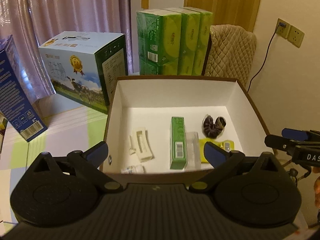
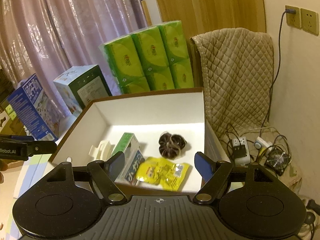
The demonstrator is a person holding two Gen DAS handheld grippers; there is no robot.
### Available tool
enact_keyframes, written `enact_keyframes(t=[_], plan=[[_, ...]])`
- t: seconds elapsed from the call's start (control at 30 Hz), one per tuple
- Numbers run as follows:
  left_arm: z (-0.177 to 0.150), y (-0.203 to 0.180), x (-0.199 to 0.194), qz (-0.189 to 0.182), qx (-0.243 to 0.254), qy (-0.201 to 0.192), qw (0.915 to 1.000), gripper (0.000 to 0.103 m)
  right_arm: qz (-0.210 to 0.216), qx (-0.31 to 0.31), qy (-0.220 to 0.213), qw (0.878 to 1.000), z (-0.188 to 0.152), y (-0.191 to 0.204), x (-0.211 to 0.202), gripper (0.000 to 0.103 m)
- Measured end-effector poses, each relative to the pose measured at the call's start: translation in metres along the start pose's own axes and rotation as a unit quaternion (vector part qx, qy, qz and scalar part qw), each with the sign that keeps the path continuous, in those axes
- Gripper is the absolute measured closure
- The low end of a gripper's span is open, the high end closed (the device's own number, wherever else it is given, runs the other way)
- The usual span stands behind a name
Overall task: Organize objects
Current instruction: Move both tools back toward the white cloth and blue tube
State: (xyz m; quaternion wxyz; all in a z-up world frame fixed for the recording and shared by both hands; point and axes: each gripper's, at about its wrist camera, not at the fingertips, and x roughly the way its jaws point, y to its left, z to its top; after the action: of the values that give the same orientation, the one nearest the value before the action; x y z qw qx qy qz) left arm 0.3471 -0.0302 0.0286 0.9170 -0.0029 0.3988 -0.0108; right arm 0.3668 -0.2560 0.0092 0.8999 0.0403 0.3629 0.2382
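Several items are already lying inside the white box (image 1: 236,98): green carton (image 1: 177,140), yellow packet (image 2: 163,173), dark scrunchie (image 2: 172,145); both the left hand-held gripper (image 1: 156,152) and right hand-held gripper (image 2: 159,160) are hovering spread and empty, suggesting sorting is nearly finished.

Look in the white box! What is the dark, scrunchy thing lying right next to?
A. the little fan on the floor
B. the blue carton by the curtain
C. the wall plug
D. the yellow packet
D. In the right wrist view the dark scrunchie lies on the floor of the white box, just behind the yellow packet; the other three things are all outside the box.
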Motion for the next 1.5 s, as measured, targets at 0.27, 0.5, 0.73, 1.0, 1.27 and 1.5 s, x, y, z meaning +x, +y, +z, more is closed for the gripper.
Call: enact_keyframes(t=[0.27,0.5,0.73,1.0,1.27,1.5], plan=[[-0.026,0.008,-0.027,0.001,-0.008,0.009,0.9999,0.001,0.000,0.000,0.015,1.000,-0.022,0.011,-0.020,0.029],[-0.053,0.018,-0.045,-0.001,-0.027,0.020,0.9994,0.001,0.001,0.003,0.040,0.999,-0.045,0.020,-0.032,0.029],[-0.079,0.031,-0.062,0.011,-0.038,0.029,0.9988,0.001,0.006,0.001,0.064,0.998,-0.065,0.033,-0.041,0.029],[-0.106,0.044,-0.078,0.020,-0.047,0.040,0.9979,0.001,0.007,-0.011,0.087,0.996,-0.090,0.051,-0.047,0.029],[-0.130,0.057,-0.088,0.024,-0.055,0.054,0.9968,0.001,0.015,-0.011,0.109,0.994,-0.112,0.065,-0.049,0.029],[-0.148,0.067,-0.091,0.020,-0.062,0.067,0.9956,0.001,0.015,-0.008,0.130,0.991,-0.127,0.074,-0.046,0.029]])
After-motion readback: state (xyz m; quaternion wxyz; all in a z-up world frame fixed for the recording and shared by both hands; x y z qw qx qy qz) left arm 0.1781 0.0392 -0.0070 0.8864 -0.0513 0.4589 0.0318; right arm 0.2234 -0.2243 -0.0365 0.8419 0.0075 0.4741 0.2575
